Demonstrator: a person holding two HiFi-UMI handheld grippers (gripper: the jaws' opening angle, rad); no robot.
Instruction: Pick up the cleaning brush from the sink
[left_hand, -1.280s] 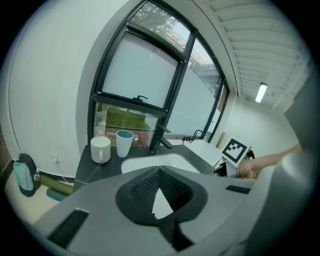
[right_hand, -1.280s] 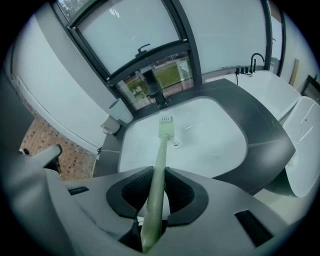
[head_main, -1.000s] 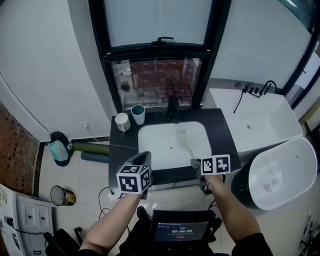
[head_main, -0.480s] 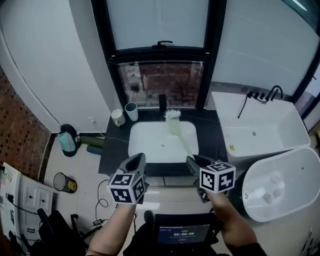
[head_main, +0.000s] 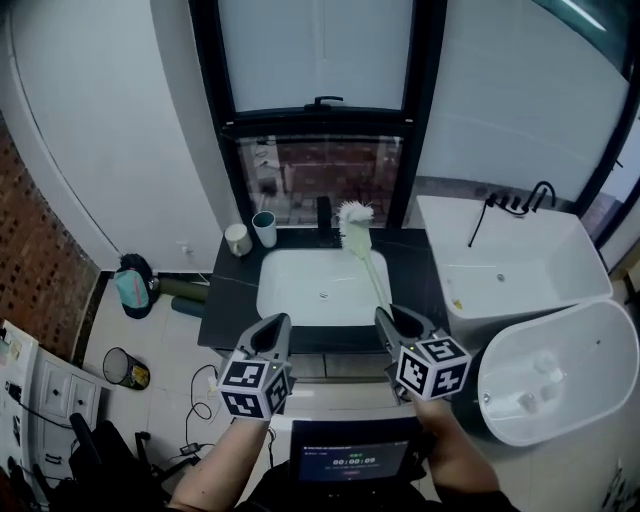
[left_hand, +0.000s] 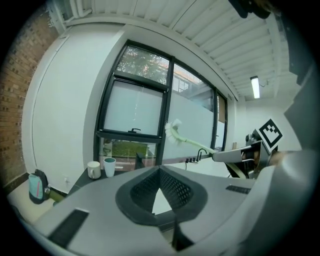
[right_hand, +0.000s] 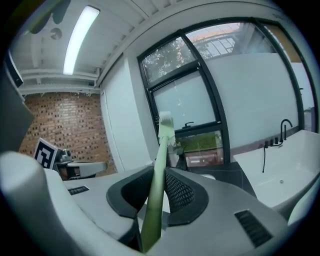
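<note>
In the head view, both forearms reach out level from the near side, side by side. The right gripper (head_main: 392, 322) grips a long pale green cleaning brush with white bristles (head_main: 368, 262). The brush slants up clear of the white rectangular sink basin (head_main: 290, 290), its head towards the far black-framed window (head_main: 318, 110). The left gripper (head_main: 272, 328) hovers at the left.

In the left gripper view, the left gripper (left_hand: 160, 172) seems closed tip to tip, with nothing between the jaws.

In the right gripper view, the right gripper's (right_hand: 160, 186) jaws pinch the brush's handle (right_hand: 161, 150).
</note>
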